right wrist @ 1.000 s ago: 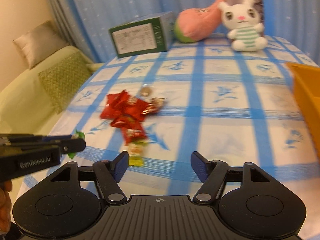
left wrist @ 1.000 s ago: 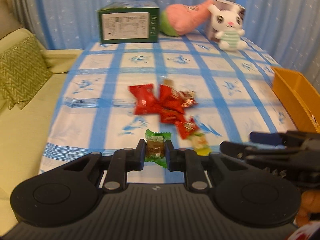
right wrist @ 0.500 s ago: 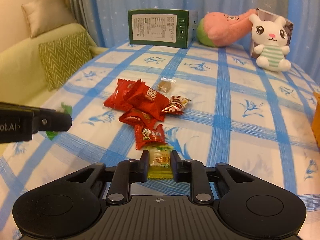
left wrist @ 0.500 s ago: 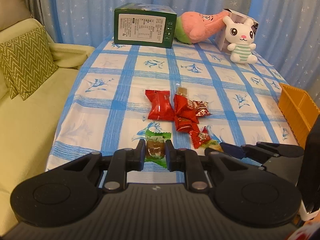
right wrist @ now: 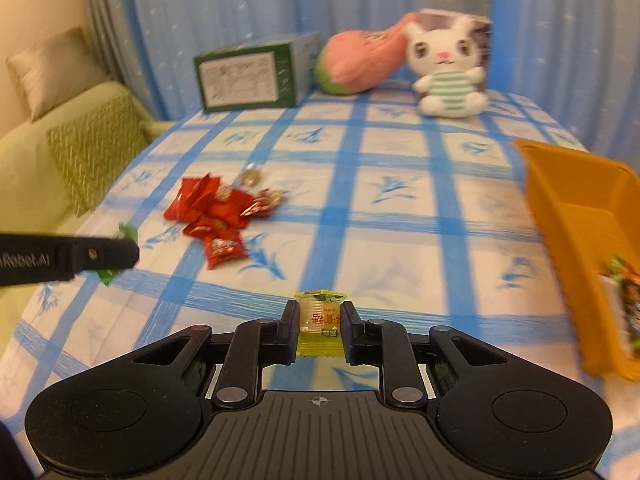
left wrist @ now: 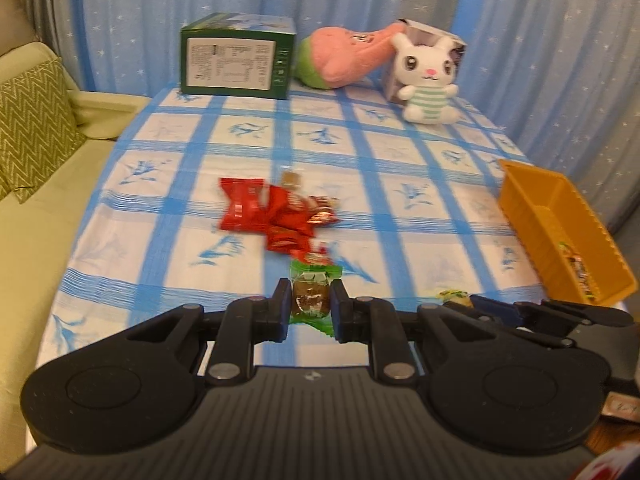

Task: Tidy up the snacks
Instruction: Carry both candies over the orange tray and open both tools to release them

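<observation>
My left gripper (left wrist: 311, 303) is shut on a green-wrapped brown candy (left wrist: 311, 299), held above the near part of the table. My right gripper (right wrist: 320, 322) is shut on a yellow-wrapped candy (right wrist: 320, 320), lifted off the cloth. A pile of red snack packets (left wrist: 272, 216) lies mid-table; it also shows in the right wrist view (right wrist: 212, 216). An orange bin (right wrist: 576, 232) at the right edge holds some snacks (right wrist: 624, 292); it also shows in the left wrist view (left wrist: 560, 232). The left gripper appears from the side in the right wrist view (right wrist: 68, 258).
A green box (left wrist: 238, 62), a pink plush (left wrist: 344, 58) and a white rabbit toy (left wrist: 428, 80) stand at the table's far end. A sofa with a green cushion (left wrist: 32, 128) lies left. Blue curtains hang behind.
My right gripper has shut on the yellow candy and lifted it, swinging right toward the orange bin. My left gripper keeps the green candy and has also shifted right.
</observation>
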